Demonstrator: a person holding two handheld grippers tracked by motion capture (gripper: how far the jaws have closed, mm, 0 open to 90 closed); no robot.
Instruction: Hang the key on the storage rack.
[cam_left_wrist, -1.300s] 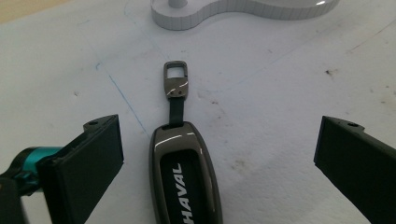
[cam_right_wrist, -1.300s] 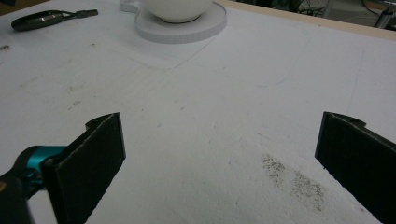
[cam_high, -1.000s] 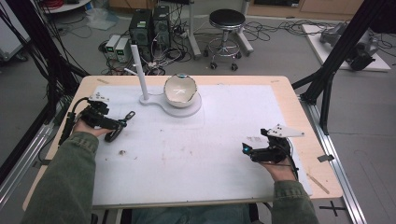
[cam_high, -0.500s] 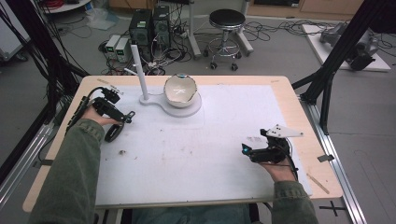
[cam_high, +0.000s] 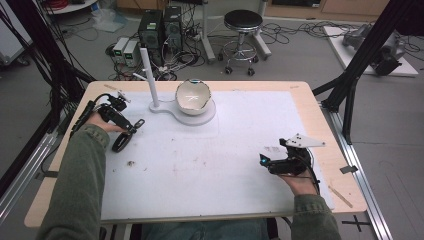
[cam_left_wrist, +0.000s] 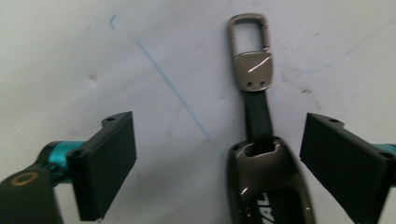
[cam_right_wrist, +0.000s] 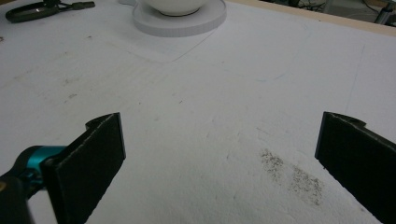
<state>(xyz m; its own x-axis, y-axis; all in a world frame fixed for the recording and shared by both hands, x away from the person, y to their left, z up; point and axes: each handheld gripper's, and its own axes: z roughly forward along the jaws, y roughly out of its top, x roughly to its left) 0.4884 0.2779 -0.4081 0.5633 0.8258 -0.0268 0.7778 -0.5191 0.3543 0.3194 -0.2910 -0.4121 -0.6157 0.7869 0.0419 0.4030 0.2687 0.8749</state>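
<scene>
Key fob (cam_left_wrist: 268, 186) lies lengthwise between the gaping left claw (cam_left_wrist: 233, 163) — clip end pointing away.

Bare mat (cam_high: 225, 165) lies between both grippers; only the bowl stand (cam_high: 170, 107) blocks the far side.

Lab, computer towers (cam_high: 161, 30), cables (cam_high: 300, 32), rolling stool (cam_high: 242, 37)

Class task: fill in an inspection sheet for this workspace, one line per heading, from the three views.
Surface: white mat on a wooden table, scuffed and pen-marked.
Job's things: key fob with strap and clip, flat between the open jaws.
Clutter: white bowl on a white stand with a post.
Grippers: left hand-held gripper open over the fob; right hand-held gripper open, holding nothing.
Cables: one trails from each gripper.
Surroundings: stool, computer boxes, floor cables.
</scene>
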